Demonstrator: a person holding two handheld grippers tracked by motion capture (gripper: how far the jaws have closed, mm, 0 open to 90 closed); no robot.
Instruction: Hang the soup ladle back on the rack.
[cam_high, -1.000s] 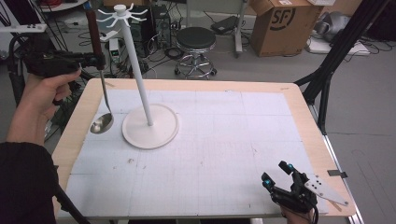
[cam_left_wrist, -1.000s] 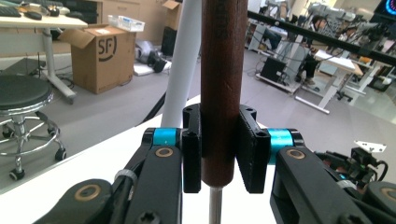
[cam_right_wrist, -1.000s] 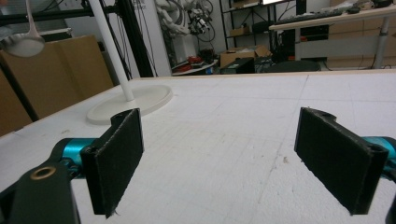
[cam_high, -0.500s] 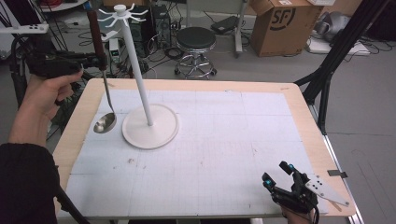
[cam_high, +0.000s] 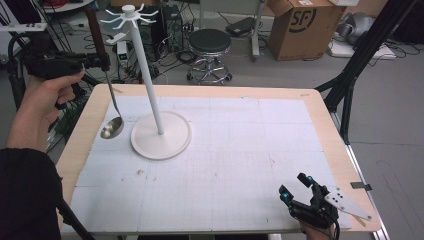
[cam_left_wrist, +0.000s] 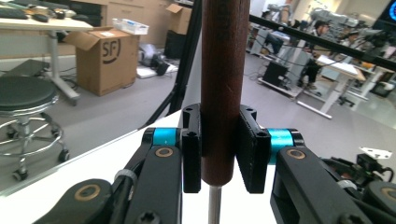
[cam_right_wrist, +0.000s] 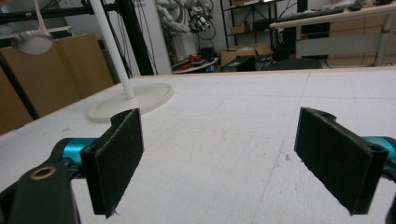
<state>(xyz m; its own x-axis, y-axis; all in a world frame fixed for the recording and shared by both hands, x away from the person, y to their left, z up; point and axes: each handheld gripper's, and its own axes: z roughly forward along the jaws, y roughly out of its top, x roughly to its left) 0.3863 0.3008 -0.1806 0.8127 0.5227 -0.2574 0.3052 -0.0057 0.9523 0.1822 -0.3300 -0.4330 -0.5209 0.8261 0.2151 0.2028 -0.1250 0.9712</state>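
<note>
Your left hand-held gripper clamps the ladle by its wooden handle, bowl hanging below it, just beside the white stand. Your right hand-held gripper rests released on the counter.

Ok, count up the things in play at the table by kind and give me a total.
Ladle, held by its wooden handle: 1
White hook stand: 1
Grippers, left and right: 2
Total: 4
</note>
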